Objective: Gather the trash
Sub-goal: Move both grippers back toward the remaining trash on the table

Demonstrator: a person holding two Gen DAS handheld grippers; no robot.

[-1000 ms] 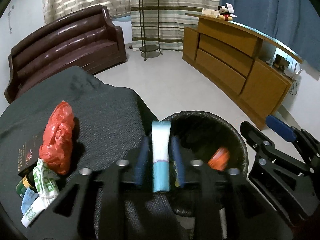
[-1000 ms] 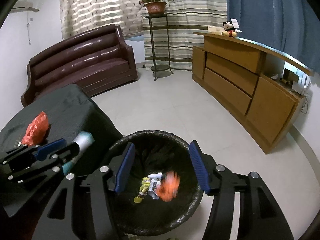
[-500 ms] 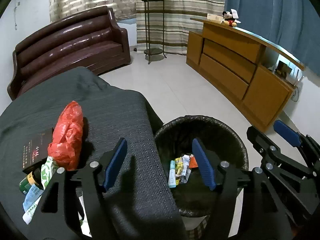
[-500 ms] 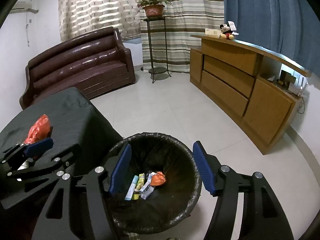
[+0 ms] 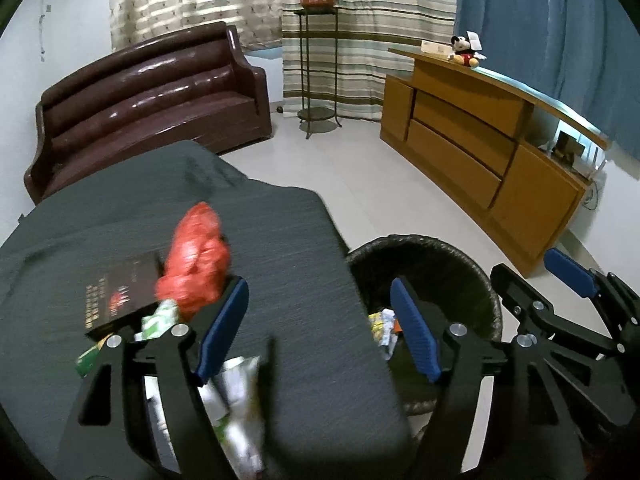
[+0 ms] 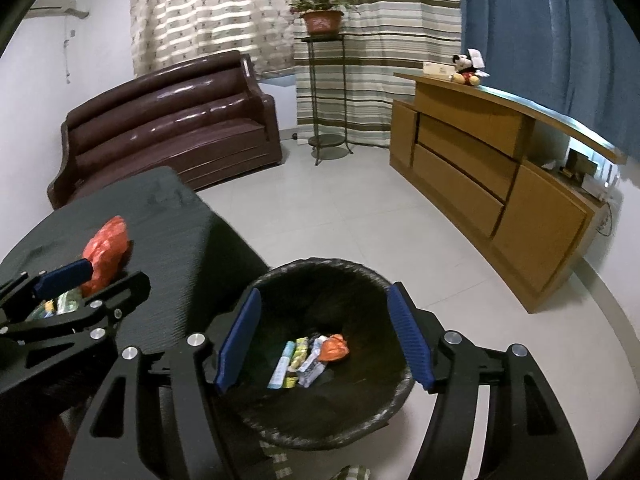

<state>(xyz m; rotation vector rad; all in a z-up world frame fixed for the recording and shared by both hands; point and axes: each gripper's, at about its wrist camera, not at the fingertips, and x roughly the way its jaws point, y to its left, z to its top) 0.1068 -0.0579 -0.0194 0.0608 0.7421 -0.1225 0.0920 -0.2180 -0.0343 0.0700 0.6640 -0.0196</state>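
Left gripper (image 5: 320, 328): empty, fingers just opened wide; its tube (image 6: 281, 364) now lies in bin (image 6: 400, 396). Right gripper (image 6: 324, 340): open wider, empty.

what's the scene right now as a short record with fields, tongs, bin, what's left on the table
left tongs: open, nothing between them, jaws just opened wider, over the table edge
right tongs: open, empty, jaws just opened a little, above the bin
bin: black liner, on the floor beside the table
in bin: light blue tube, orange wrapper, a few small packets
table: dark cloth cover
left on table: red plastic bag, dark booklet, green and white wrappers
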